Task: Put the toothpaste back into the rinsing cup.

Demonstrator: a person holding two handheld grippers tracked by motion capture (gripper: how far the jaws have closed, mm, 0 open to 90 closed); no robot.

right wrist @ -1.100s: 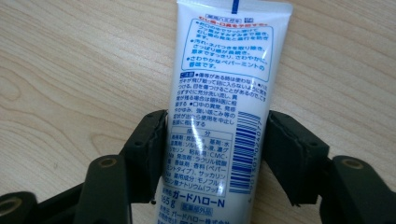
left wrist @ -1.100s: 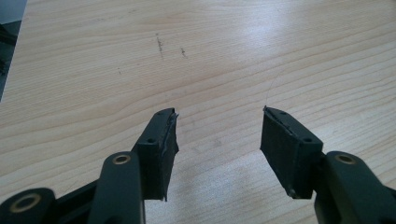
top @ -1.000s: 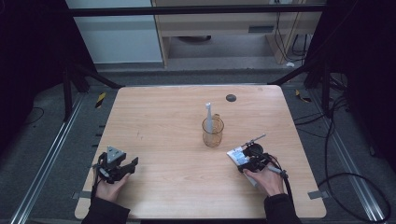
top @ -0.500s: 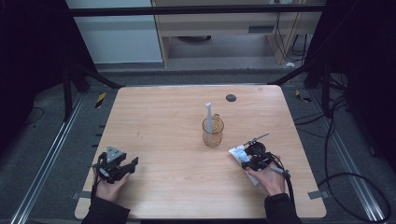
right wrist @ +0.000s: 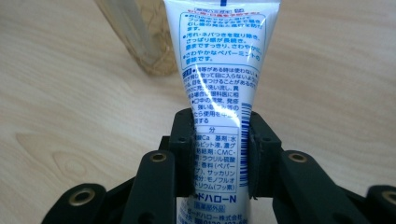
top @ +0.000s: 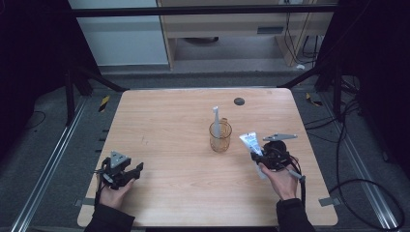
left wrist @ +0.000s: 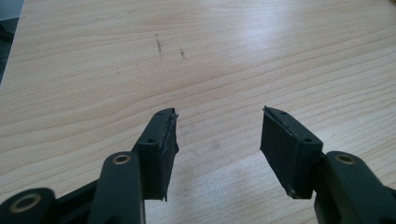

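A white toothpaste tube (right wrist: 219, 70) with blue print is clamped between the jaws of my right gripper (right wrist: 219, 140), its flat end pointing up and away. In the high view the tube (top: 250, 143) tilts toward an amber glass cup (top: 220, 137) at the table's middle, and the right gripper (top: 265, 157) sits just right of the cup. A white toothbrush (top: 216, 118) stands upright in the cup. The cup's base (right wrist: 140, 42) shows behind the tube. My left gripper (top: 126, 173) rests near the front left, and its jaws (left wrist: 219, 128) stand open over bare wood.
The wooden table (top: 169, 121) has a small dark round disc (top: 239, 101) near its far edge. Faint pencil-like marks (left wrist: 161, 44) lie ahead of the left gripper. Black cables (top: 348, 145) trail on the floor to the right; metal frame legs flank the table.
My right gripper has lifted the tube a little and brought it slightly nearer the cup. The left gripper has not moved.
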